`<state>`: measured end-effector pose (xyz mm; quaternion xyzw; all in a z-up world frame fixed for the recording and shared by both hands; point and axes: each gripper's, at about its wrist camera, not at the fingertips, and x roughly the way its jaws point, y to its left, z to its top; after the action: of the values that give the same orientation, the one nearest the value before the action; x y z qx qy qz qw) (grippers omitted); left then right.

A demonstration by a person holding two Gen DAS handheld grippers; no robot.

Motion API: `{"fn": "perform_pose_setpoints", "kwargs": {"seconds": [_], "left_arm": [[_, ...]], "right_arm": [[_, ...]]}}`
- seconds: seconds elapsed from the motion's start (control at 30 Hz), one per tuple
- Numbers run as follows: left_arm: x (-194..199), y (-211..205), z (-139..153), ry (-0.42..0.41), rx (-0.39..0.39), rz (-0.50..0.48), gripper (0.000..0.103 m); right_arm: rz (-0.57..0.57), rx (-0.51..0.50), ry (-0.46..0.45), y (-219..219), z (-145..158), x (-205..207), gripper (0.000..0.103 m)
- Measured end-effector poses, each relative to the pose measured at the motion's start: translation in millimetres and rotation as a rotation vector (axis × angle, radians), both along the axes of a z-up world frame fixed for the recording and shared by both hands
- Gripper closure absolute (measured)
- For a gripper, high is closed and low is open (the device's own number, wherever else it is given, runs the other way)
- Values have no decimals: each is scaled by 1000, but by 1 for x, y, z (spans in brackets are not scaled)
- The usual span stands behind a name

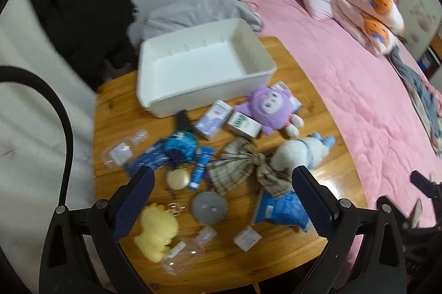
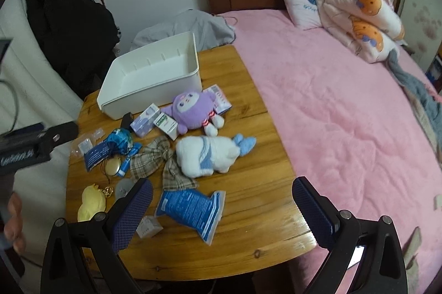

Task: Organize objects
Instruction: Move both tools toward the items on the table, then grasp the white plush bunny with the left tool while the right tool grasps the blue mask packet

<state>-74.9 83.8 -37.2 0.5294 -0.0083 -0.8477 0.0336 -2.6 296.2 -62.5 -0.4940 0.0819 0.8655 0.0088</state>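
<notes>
Right wrist view shows the right claw (image 2: pixel 222 190) spread wide and empty above the table's (image 2: pixel 265 236) near edge, with the blue packet (image 2: pixel 190 208) lying flat just ahead between its fingers, long axis running left to right. Toward the far left corner sits the empty white bin (image 2: pixel 154 73). The left claw (image 1: pixel 223 180), also spread and holding nothing, hovers over the plaid bow (image 1: pixel 237 167). The right claw looks nearer the packet.
</notes>
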Motion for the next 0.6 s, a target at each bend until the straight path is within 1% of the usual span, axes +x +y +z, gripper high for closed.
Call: {"fn": "perform_pose_setpoints", "kwargs": {"seconds": [0.07, 0.13, 0.23, 0.37, 0.43, 0.53, 0.6], "left_arm": [[-10, 12, -12, -29, 28, -57, 3], [-18, 23, -22, -46, 29, -108, 3], [-33, 45, -47, -72, -4, -198, 3], [-51, 67, -78, -133, -8, -306, 3], [-62, 81, -97, -157, -39, -364, 3], [-72, 95, -115, -185, -88, -426, 3], [-80, 103, -125, -203, -93, -475, 3]], "right_arm": [[21, -18, 8, 2, -12, 4, 2], [48, -21, 12, 1, -26, 9, 2], [99, -21, 17, -3, -50, 14, 2], [180, -9, 25, -14, -78, 20, 4], [219, 8, 33, -20, -90, 21, 4], [294, 22, 50, -29, -107, 22, 4], [349, 41, 61, -37, -117, 21, 4]]}}
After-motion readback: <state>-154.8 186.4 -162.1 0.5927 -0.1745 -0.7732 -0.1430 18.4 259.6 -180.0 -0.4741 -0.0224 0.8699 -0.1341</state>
